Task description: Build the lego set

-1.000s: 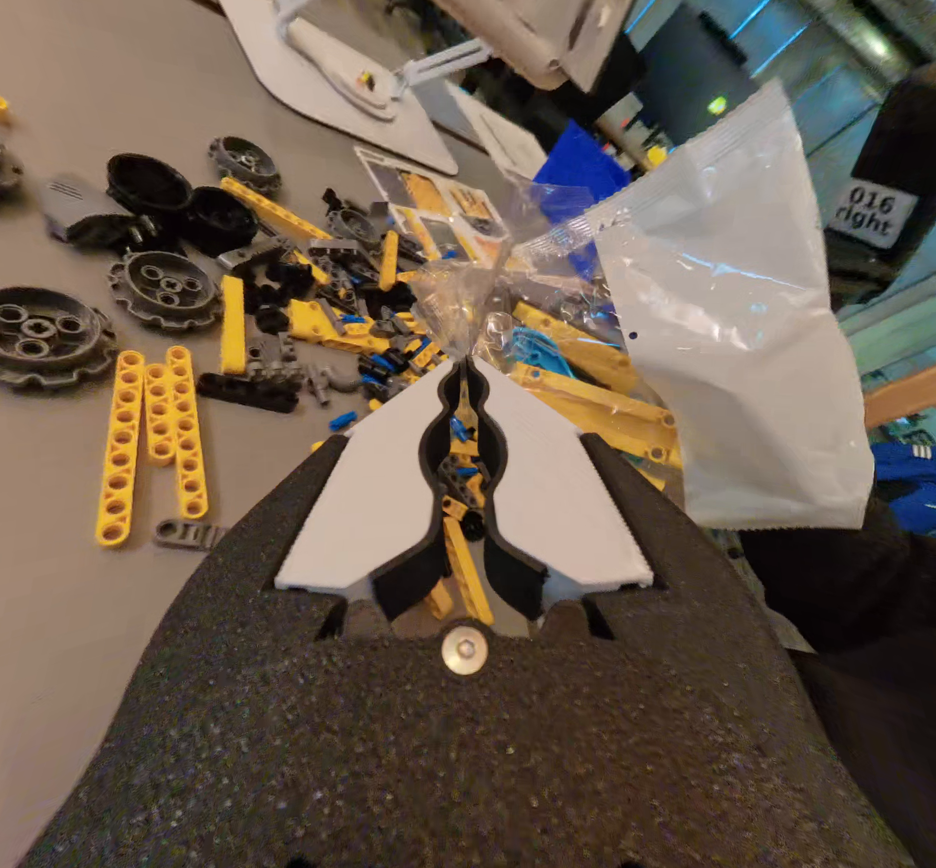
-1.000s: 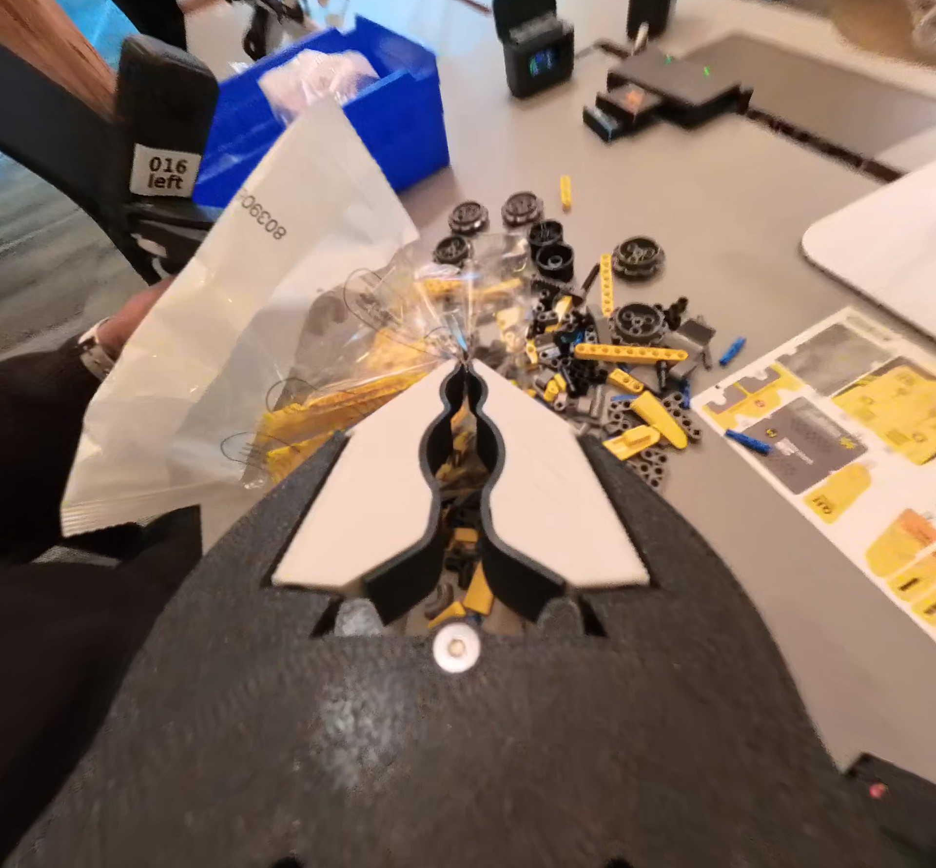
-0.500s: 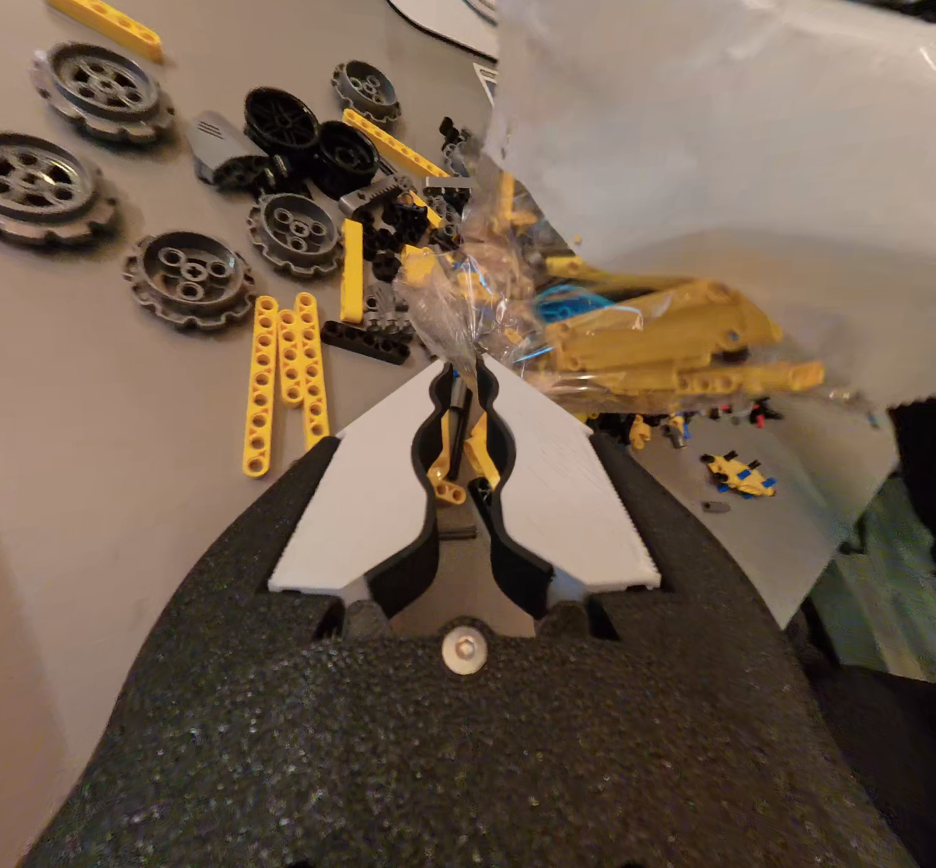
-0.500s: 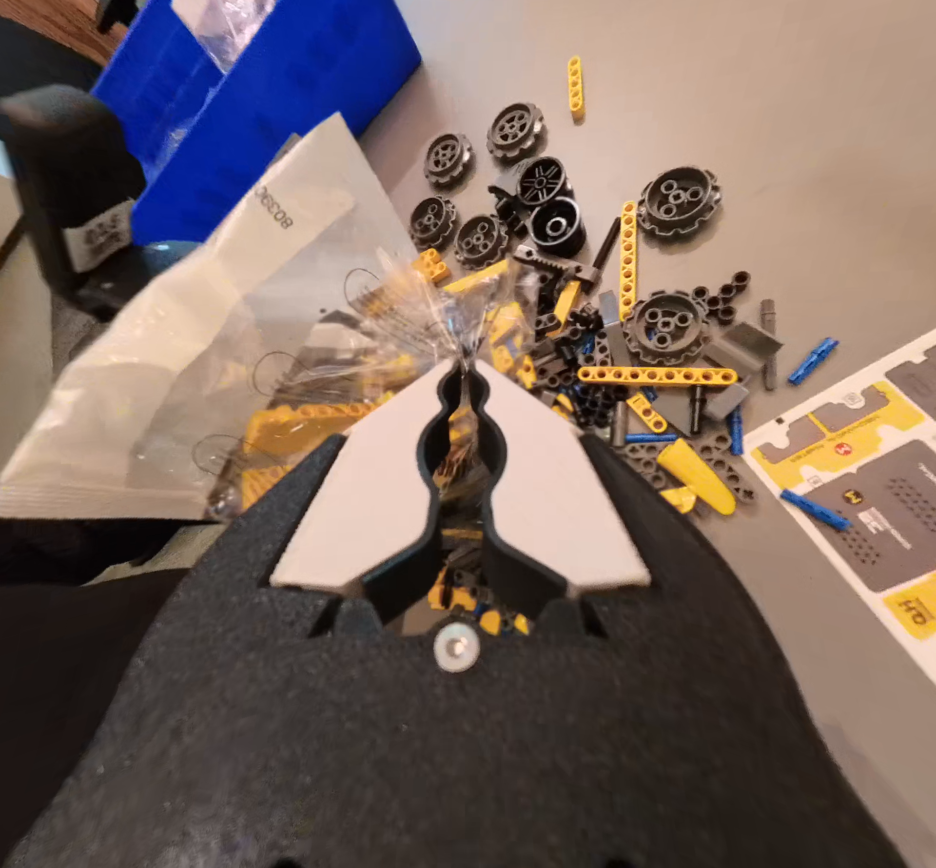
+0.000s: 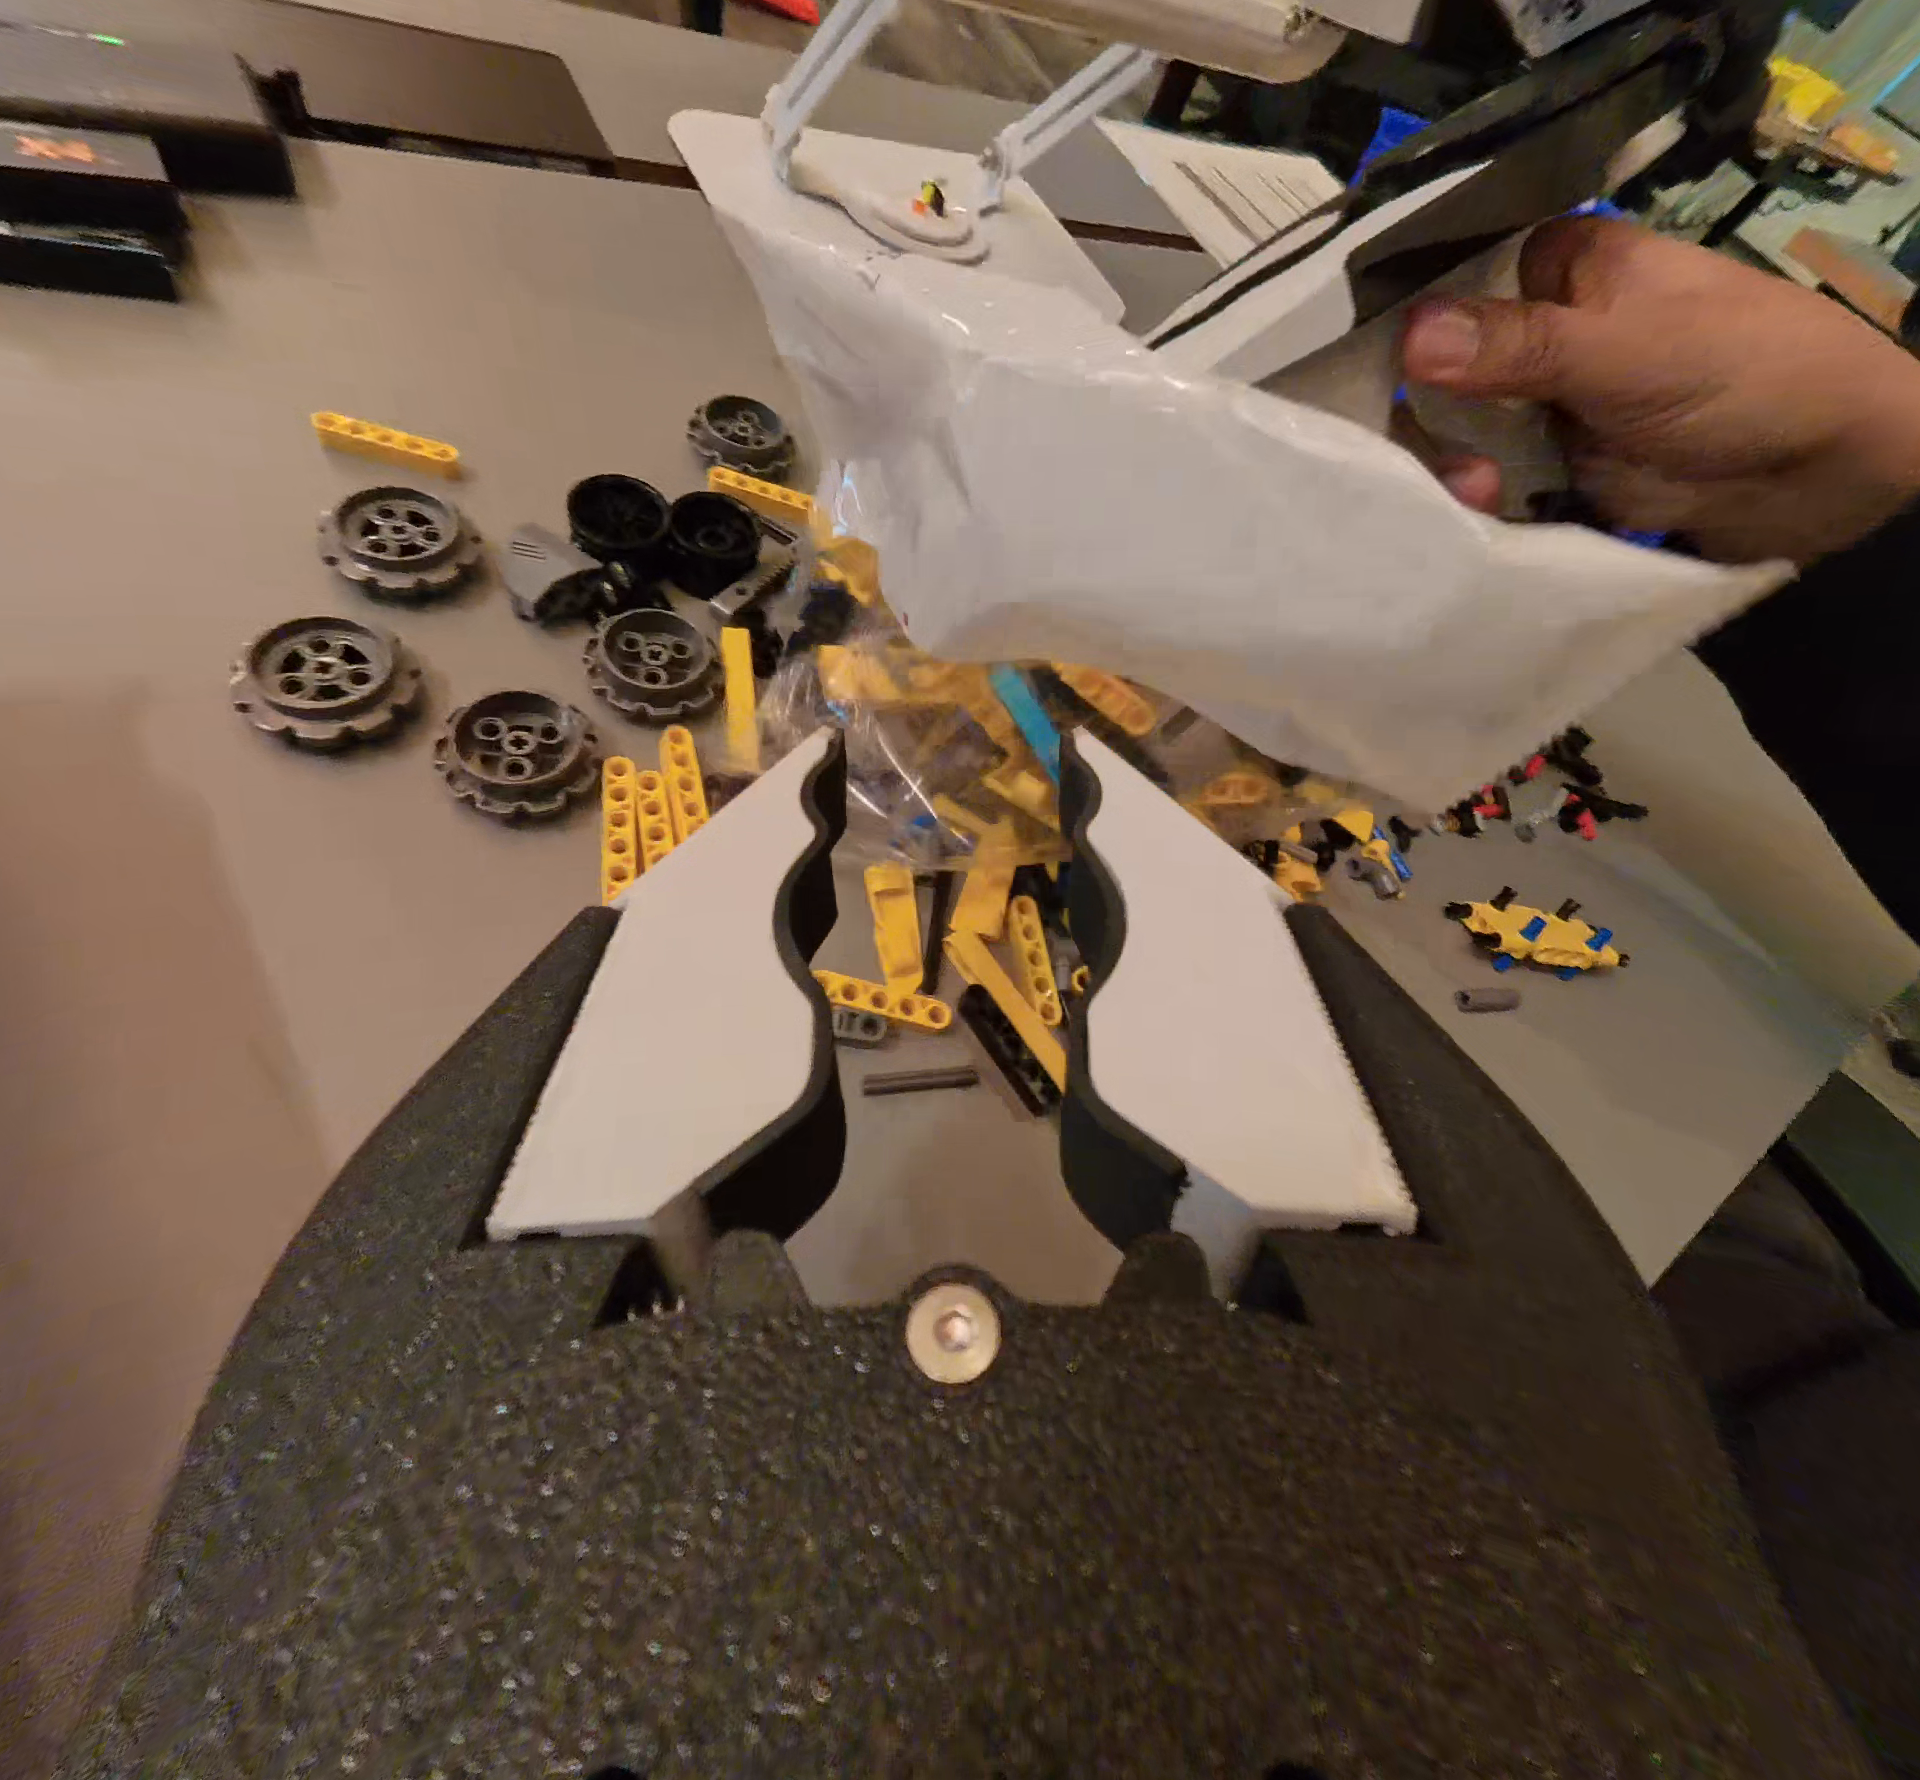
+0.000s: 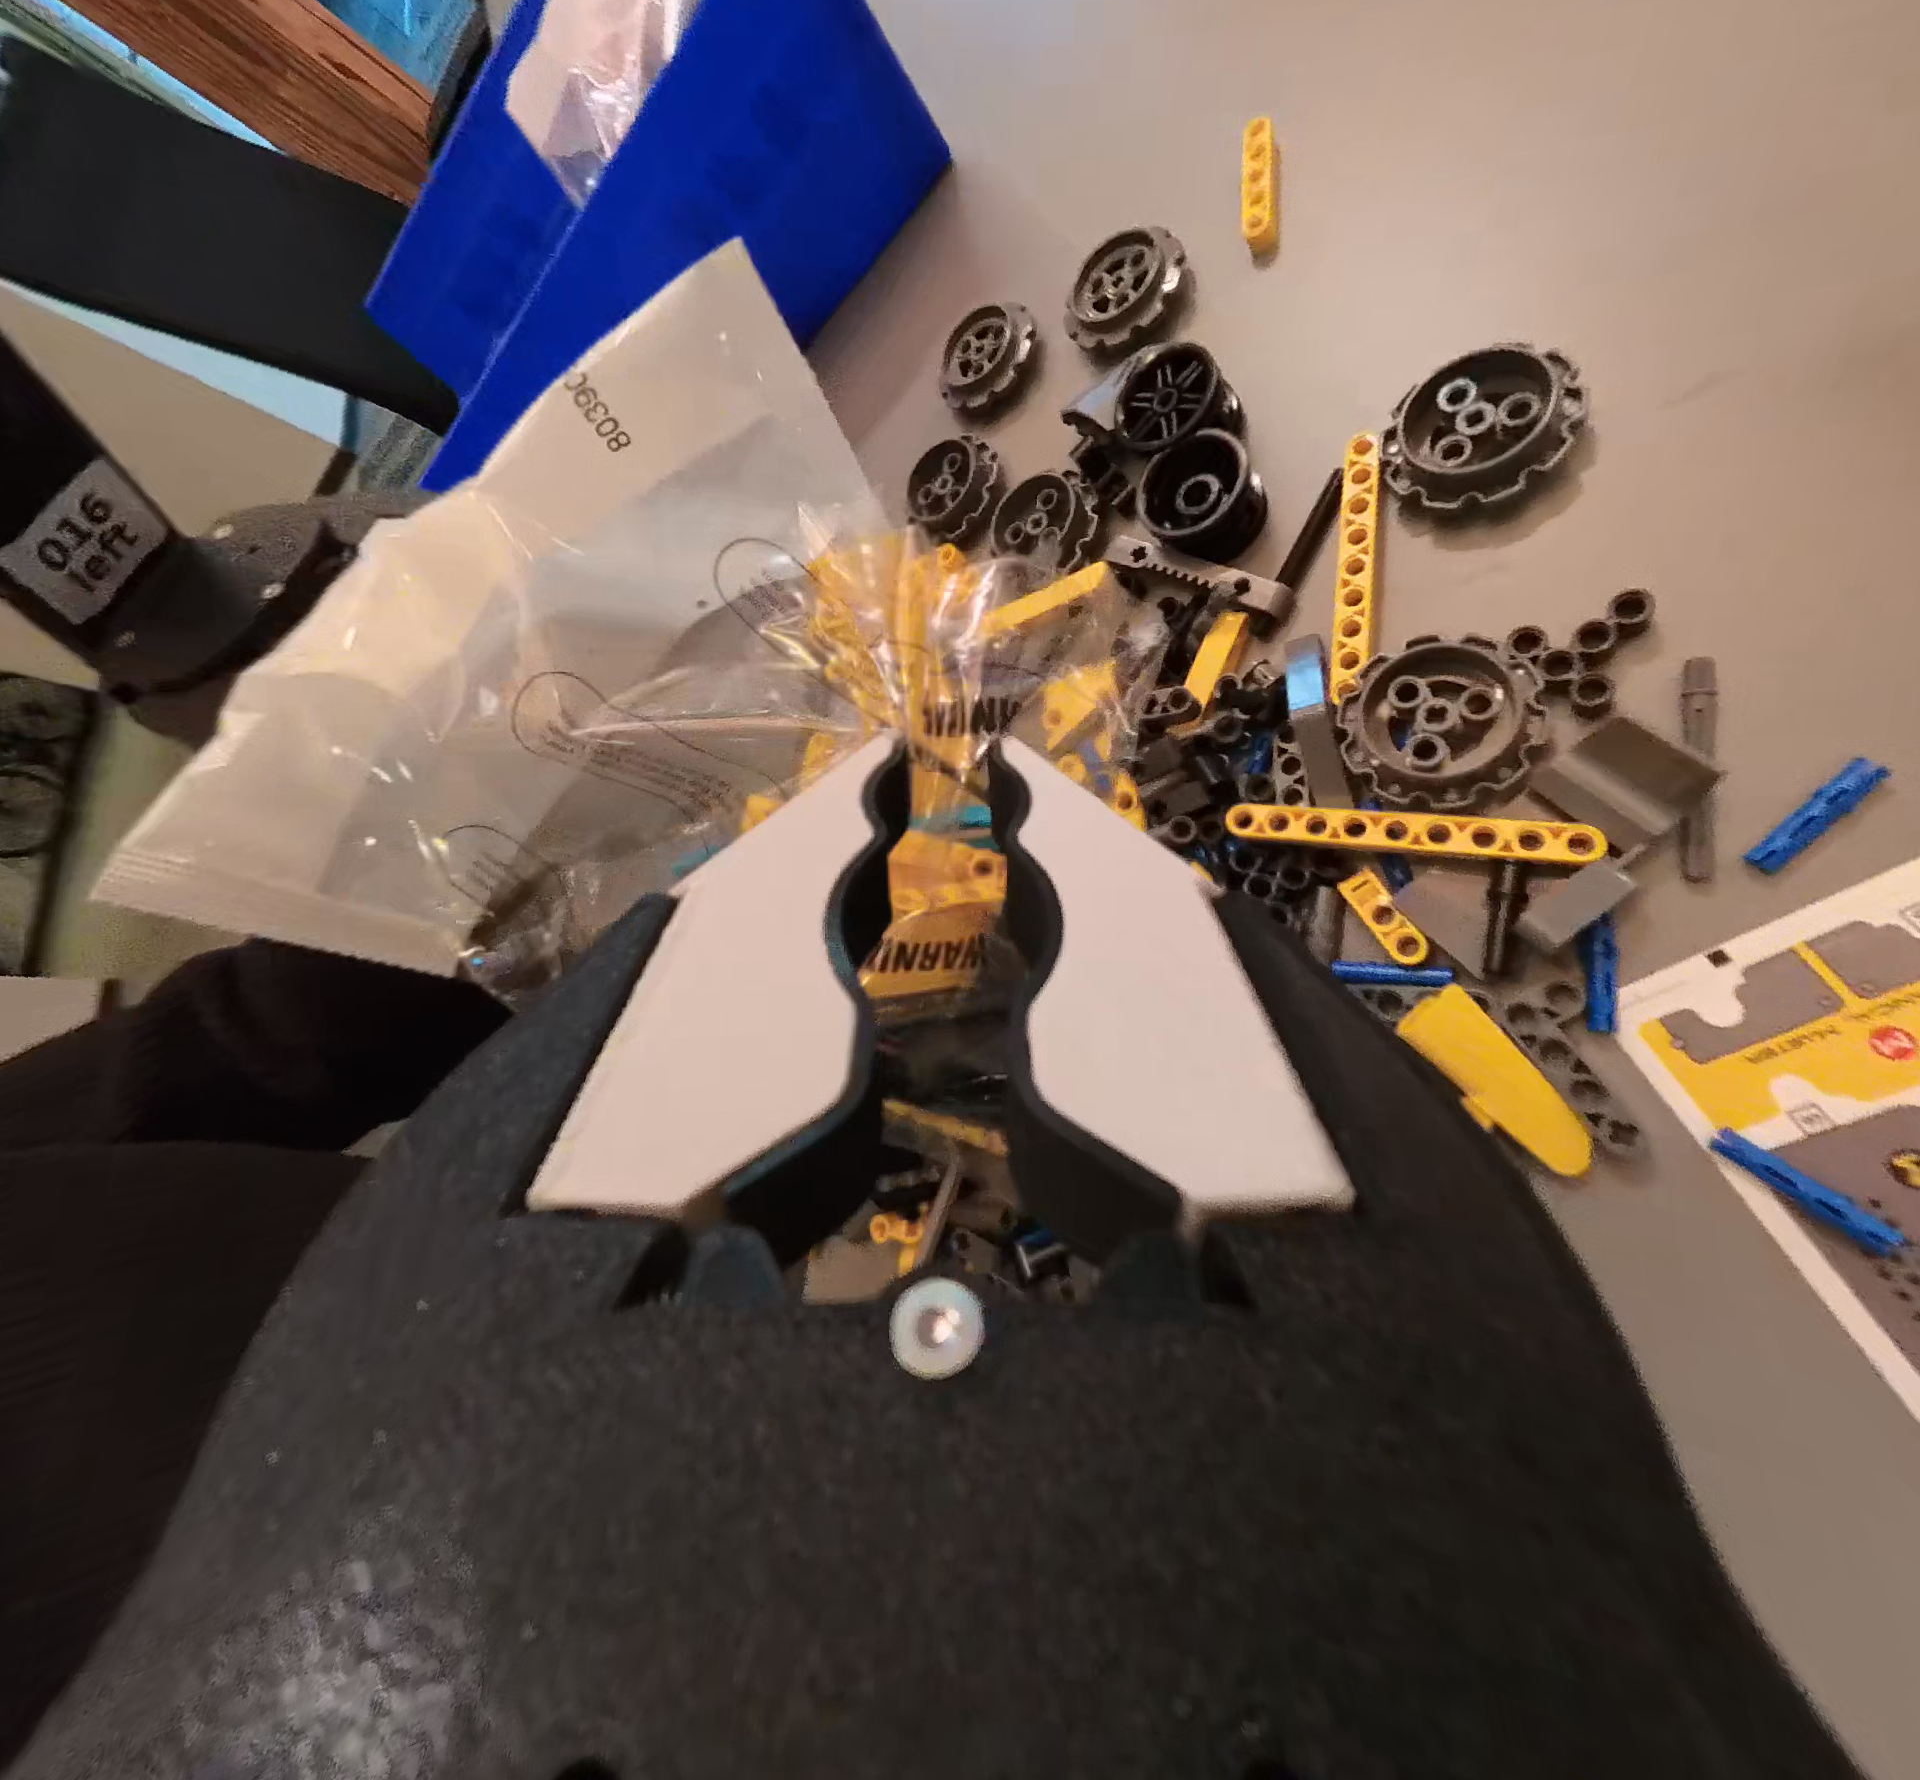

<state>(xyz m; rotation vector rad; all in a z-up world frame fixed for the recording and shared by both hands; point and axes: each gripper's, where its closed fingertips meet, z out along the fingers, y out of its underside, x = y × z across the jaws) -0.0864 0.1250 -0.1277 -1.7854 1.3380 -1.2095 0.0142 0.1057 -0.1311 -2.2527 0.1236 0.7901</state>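
The left tool (image 5: 948, 774) is being held wide open with nothing between its fingers, just above the loose parts (image 5: 935, 961) on the grey worktop (image 5: 312, 1003). The bag (image 5: 1195, 546), half clear and half white, is being held up just beyond it, with yellow beams showing through its clear lower end over the pile.

In the right wrist view, the right tool (image 6: 943, 756) is being kept nearly closed, with a bunched neck of the clear film (image 6: 940, 691) pinched between its tips. The bag's white half is being let hang away to the left, toward the blue bin (image 6: 665, 172). Dark wheels (image 6: 1174, 442) and more beams are lying spread on the worktop to the right, near a printed sheet (image 6: 1766, 1055).

The risks are judged as follows. Only thin, slippery film is being gripped, so the bag could slide free under the weight of what is inside. If it is being held mouth-down, parts could be dropped in a rush and scattered toward the worktop's near edge. Film could also be torn at the pinch.
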